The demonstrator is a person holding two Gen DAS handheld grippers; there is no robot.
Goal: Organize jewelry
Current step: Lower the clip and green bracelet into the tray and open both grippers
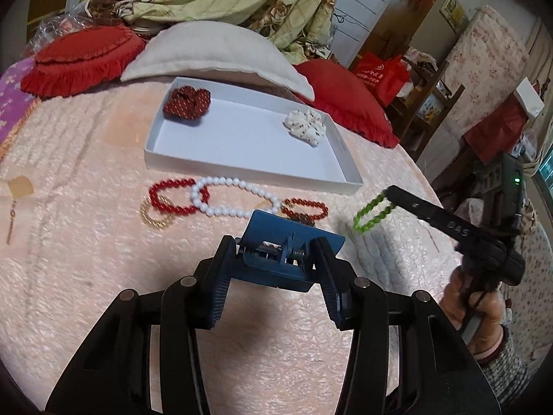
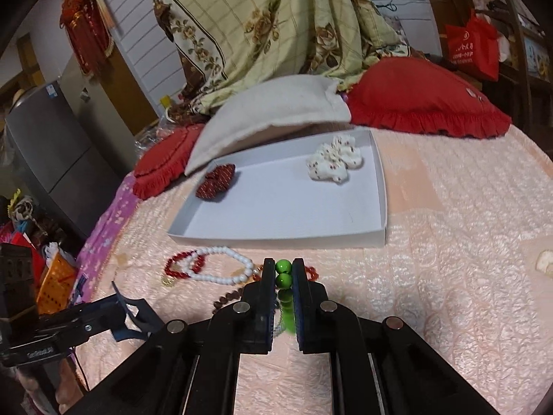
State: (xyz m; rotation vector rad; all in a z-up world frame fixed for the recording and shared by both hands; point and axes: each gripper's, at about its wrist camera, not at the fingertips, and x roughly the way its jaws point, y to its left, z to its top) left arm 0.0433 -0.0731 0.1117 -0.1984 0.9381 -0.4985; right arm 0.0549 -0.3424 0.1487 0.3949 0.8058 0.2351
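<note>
Right claw pinches the green bead bracelet – light, floppy, slippery, so grip 2 beads. Left claw squeezes a blue hair clip – stiff. White box at 12 o'clock.

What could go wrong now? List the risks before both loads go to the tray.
1. The green bead bracelet hangs from the right gripper by only a couple of beads; it could slip out.
2. The blue hair clip in the left gripper is held across its spring; it may twist loose.
3. Both heading for the white tray might collide.
</note>
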